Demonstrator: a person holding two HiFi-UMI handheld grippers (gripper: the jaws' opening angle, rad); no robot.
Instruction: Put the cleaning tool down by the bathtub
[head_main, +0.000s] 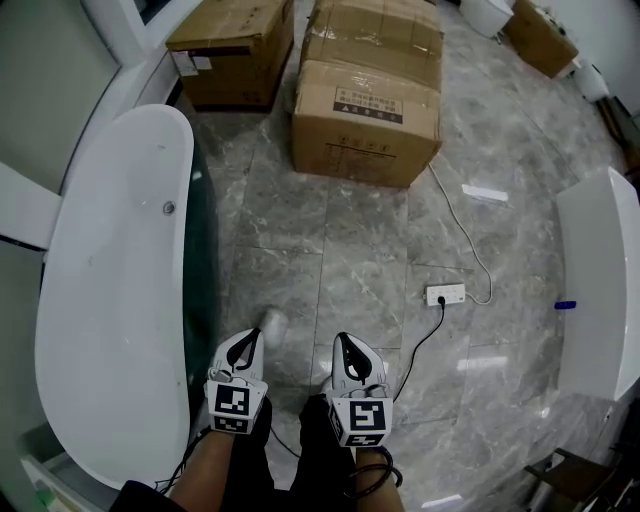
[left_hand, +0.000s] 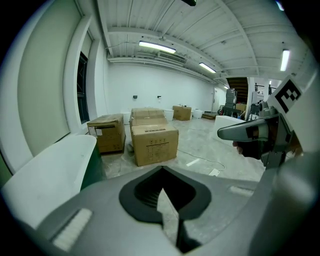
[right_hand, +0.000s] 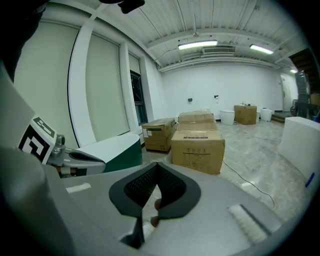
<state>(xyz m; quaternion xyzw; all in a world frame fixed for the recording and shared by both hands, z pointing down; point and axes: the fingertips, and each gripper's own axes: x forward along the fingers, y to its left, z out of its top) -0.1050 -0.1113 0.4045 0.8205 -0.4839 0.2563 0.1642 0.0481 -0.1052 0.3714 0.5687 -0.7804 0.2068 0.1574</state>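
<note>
— Claws first. What are yours doing?

— My left claw (head_main: 250, 338) is squeezed shut with nothing in it. My right claw (head_main: 347, 342) is squeezed shut too. They sit side by side, low in the middle of the head view, over the grey stone floor (head_main: 350, 250).

— Where is the bathtub?

— The white bathtub (head_main: 110, 280) fills the left side, near my left claw.

— And the cleaning tool?

— I cannot tell. A small white blurry thing (head_main: 272, 322) lies by the tip of my left claw, but I cannot tell what it is.

— What else is there?

— Cardboard boxes (head_main: 368, 120) stand at the top. A white power strip (head_main: 446, 294) with its cord lies right of the middle. A big white thing (head_main: 600, 290) with a small blue mark is at the right edge.
</note>
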